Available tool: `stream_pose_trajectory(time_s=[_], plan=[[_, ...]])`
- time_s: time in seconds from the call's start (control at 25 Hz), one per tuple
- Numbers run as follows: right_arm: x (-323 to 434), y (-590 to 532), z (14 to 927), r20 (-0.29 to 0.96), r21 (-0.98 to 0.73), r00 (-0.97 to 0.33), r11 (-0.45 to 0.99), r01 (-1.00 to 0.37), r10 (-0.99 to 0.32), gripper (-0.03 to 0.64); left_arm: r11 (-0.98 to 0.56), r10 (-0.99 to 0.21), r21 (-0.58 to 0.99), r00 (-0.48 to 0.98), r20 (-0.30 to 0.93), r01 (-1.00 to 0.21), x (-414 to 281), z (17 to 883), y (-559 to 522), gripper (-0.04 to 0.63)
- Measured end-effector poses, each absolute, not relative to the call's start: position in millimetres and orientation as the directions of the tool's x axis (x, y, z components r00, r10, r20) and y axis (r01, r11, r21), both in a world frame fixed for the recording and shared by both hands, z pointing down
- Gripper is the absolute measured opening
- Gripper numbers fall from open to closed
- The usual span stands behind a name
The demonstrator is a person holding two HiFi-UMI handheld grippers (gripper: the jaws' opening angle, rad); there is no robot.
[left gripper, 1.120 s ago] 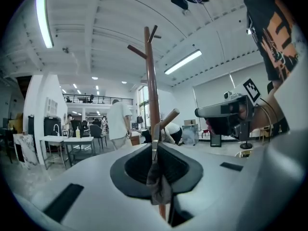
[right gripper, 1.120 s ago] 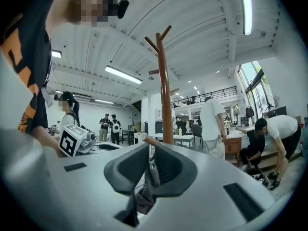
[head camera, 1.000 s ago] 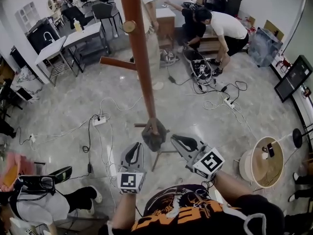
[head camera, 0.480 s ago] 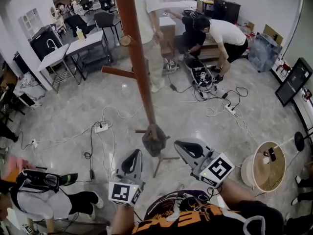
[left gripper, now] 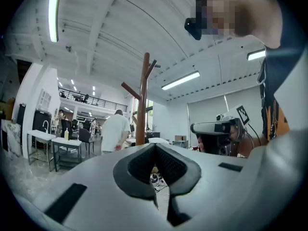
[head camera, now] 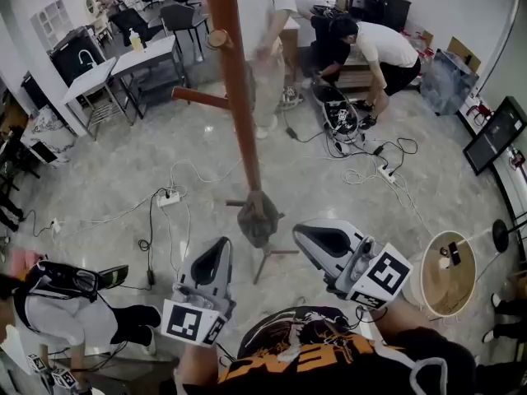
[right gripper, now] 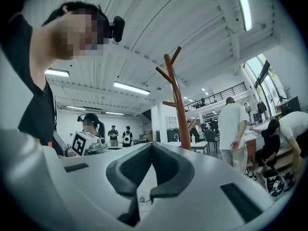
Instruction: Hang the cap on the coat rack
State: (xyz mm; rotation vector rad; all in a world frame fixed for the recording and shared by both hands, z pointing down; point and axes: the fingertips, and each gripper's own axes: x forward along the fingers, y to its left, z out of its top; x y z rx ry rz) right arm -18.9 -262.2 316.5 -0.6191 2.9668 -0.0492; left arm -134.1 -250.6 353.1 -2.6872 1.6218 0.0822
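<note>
We are holding the left tool (head camera: 221, 249) and right tool (head camera: 306, 233) clenched, both empty. The grey cap (head camera: 257, 219) is sitting at twelve o'clock by the coat rack (head camera: 235, 72).

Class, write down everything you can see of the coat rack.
The coat rack is a reddish-brown pole, wooden by its look. It stands upright on thin legs on the pale floor. Pegs branch off it at several heights; those near the top angle upward. What looks like a grey cap hangs against the pole low down.
</note>
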Motion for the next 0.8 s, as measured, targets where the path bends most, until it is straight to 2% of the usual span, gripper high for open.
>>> stream_pose_trajectory(time_s=[0.36, 0.8], plan=[[-11, -269, 326, -0.072, -0.017, -0.88, 0.882, -0.47, -0.47, 0.014, -0.467, -0.884, 0.026, 0.466, -0.038, -0.884, -135, 349, -245, 0.023], [-19, -274, 331, -0.072, -0.031, -0.883, 0.886, -0.464, -0.465, 0.014, -0.461, -0.887, 0.031, 0.46, -0.024, -0.887, -140, 355, -247, 0.023]])
